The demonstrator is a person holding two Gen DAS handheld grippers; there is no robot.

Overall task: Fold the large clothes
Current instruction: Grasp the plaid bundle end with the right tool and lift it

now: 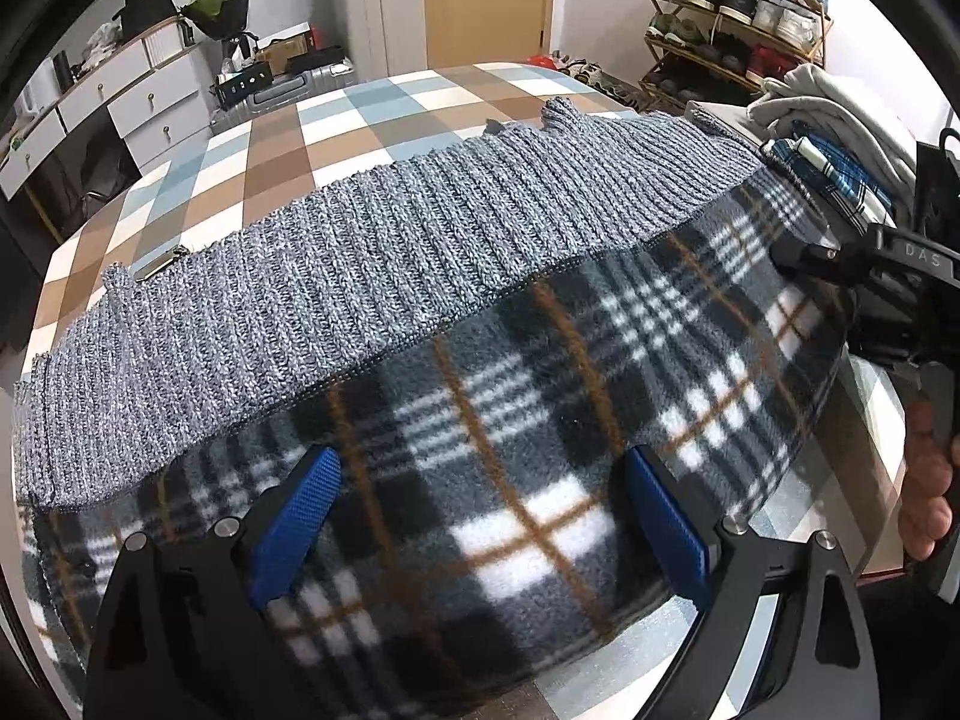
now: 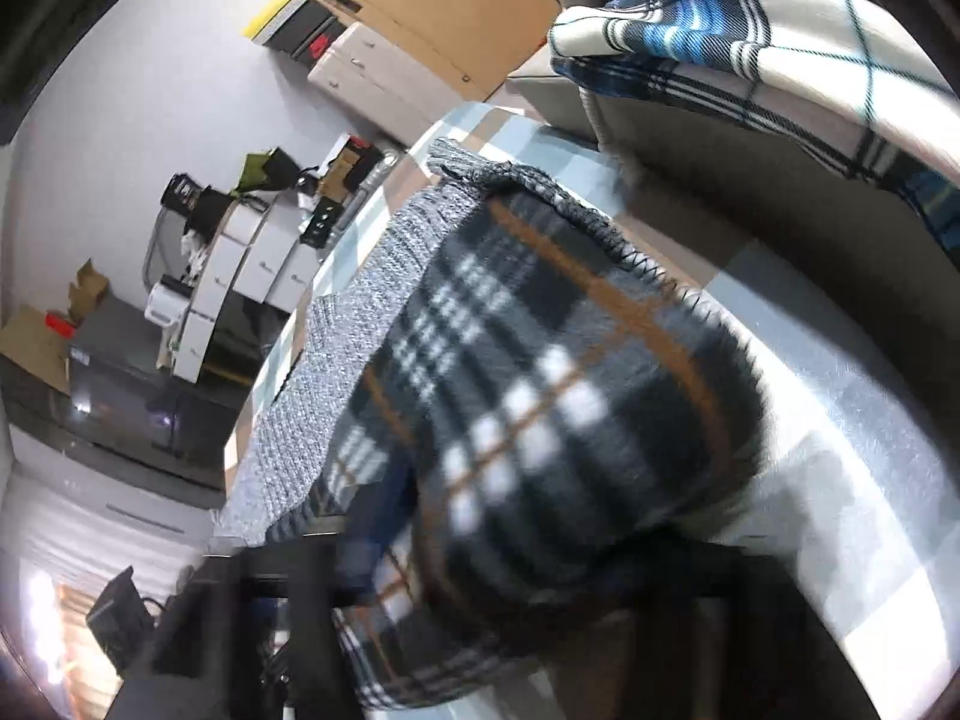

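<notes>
1. Sweater (image 1: 372,300), grey knit outside with plaid fleece lining (image 1: 540,450) turned up, lies across a checked bed (image 1: 372,114), filling the middle of the left wrist view.
2. Left claw (image 1: 480,516) stands wide over the plaid lining at 6 o'clock, both blue pads (image 1: 300,516) apart and holding nothing; whether they touch the fleece cannot be told.
3. Right claw (image 1: 804,258) shows at 3 o'clock in the left wrist view, its black tip at the sweater's right edge, beside the person's hand (image 1: 927,480) at 4 o'clock.
4. Blur smears the right wrist view; the claw's own fingers are lost in a dark band at 6 o'clock, so whether it is wide, narrow or gripping cloth cannot be told.
5. Plaid fleece bulges up close to the right camera, the knit side trailing off toward 9 o'clock.
6. Folded clothes (image 1: 840,138), among them a blue checked piece, are stacked at 2 o'clock, just beside the sweater's far right corner.
7. Shoe rack (image 1: 738,18) stands at 1 o'clock, a white drawer unit (image 1: 138,96) at 10 o'clock, and a wooden door (image 1: 486,0) at 12 o'clock behind the bed.
</notes>
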